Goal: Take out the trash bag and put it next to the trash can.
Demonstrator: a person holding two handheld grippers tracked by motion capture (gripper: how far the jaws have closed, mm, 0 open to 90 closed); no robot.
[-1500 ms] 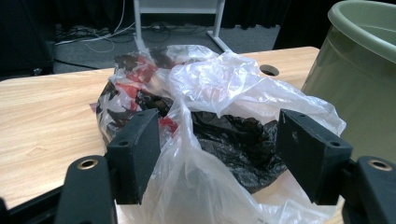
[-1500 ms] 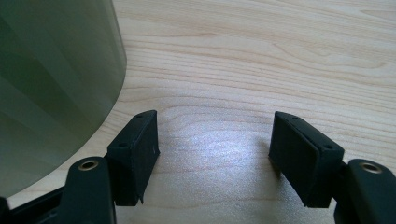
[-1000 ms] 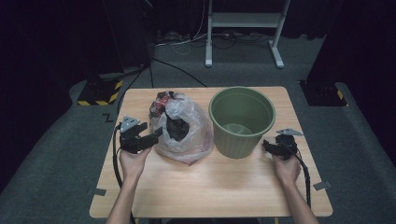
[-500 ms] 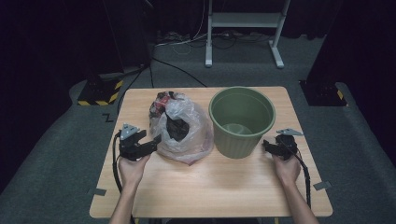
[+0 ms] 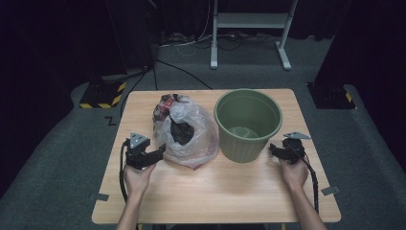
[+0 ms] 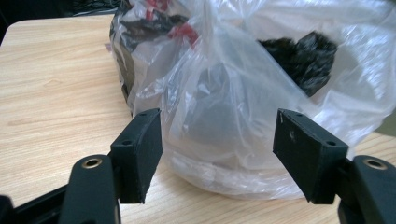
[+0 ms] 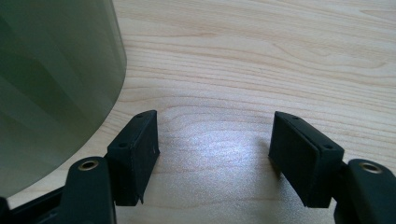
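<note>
Light wooden rectangular table (image 5: 215, 191) carrying two items, side by side and touching at mid-height: clear crumpled plastic bag (image 5: 189, 132) stuffed with dark and red scraps on the left half, dark green ribbed plastic bucket (image 5: 247, 123) on the right half. Bucket upright, mouth open, small pale object visible at the bottom, unclear what.

Left gripper (image 5: 155, 154) held low over the table at the bag's near-left side, jaws spread wide, nothing between the pads. In the left gripper view, left gripper (image 6: 217, 156) aimed straight at the bag (image 6: 261, 107); bag bulging between and beyond the jaw tips, contact with the pads not discernible.

Right gripper (image 5: 275, 151) low at the bucket's near-right side, jaws apart, empty. In the right gripper view, right gripper (image 7: 215, 154) framing bare tabletop (image 7: 261, 70), bucket wall (image 7: 51, 84) just beside the left-hand jaw, not touching.

Each gripper held from behind by one hand, forearms entering from the near edge.
</note>
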